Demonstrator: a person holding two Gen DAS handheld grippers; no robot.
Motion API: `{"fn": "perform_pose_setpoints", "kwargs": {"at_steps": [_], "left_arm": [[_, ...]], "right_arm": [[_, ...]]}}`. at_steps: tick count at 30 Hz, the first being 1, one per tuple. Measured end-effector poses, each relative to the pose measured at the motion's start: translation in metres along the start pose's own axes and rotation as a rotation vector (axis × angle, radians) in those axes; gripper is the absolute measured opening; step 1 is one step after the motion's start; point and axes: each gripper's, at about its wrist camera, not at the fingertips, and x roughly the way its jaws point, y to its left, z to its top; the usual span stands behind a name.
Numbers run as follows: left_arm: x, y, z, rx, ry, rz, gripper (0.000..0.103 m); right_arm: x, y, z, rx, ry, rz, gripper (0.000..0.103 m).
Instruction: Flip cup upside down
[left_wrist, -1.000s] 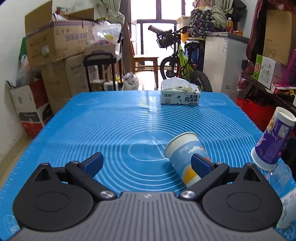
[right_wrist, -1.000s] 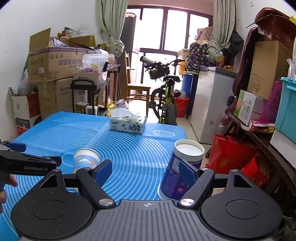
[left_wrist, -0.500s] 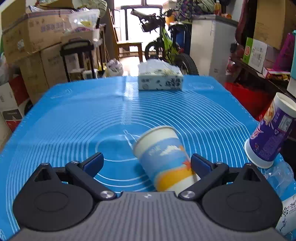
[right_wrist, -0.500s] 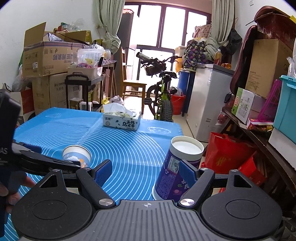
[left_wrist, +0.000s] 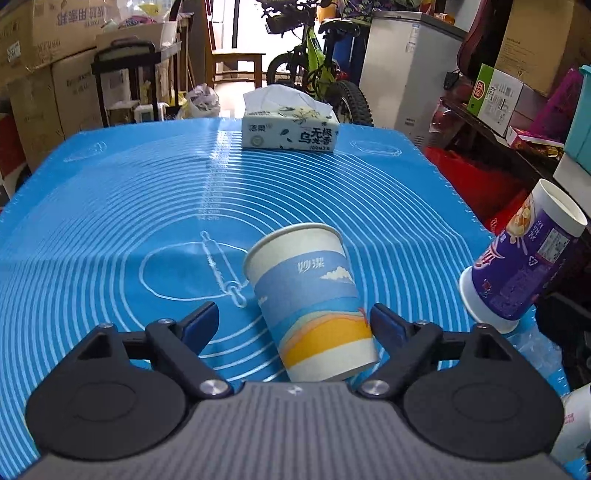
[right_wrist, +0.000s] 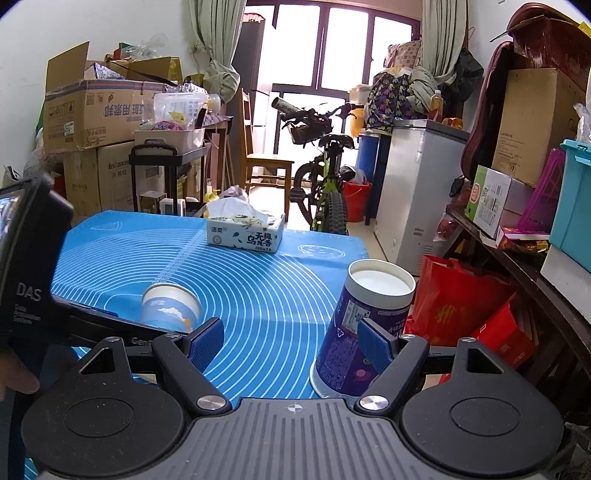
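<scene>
Surface under a blue ringed mat; near edge hidden behind both gripper bodies. Tissue box at the far edge, soft pack. Purple cup, paper, tilted at the right edge, its base cut off by the right gripper, jaws wide, right finger just beside it; contact unclear. Blue cup, paper, lies mid-surface between the wide jaws of the left gripper; it lay further ahead 0.5 s ago.
</scene>
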Motion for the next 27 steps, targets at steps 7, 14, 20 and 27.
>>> {"fn": "perform_pose_setpoints", "kwargs": {"at_steps": [7, 14, 20, 27], "left_arm": [[-0.003, -0.007, -0.003, 0.026, -0.011, -0.02, 0.063], [-0.027, 0.006, -0.004, 0.026, -0.044, -0.003, 0.063], [-0.067, 0.029, -0.02, 0.055, -0.068, 0.026, 0.063], [-0.108, 0.057, -0.056, 0.075, -0.072, 0.048, 0.063]], "right_arm": [[0.0, -0.001, -0.002, 0.009, 0.0, 0.002, 0.081], [-0.006, -0.002, -0.002, 0.016, 0.003, 0.014, 0.081], [-0.025, 0.011, -0.002, 0.016, -0.004, 0.051, 0.081], [-0.052, 0.035, -0.013, 0.014, 0.018, 0.096, 0.081]]}}
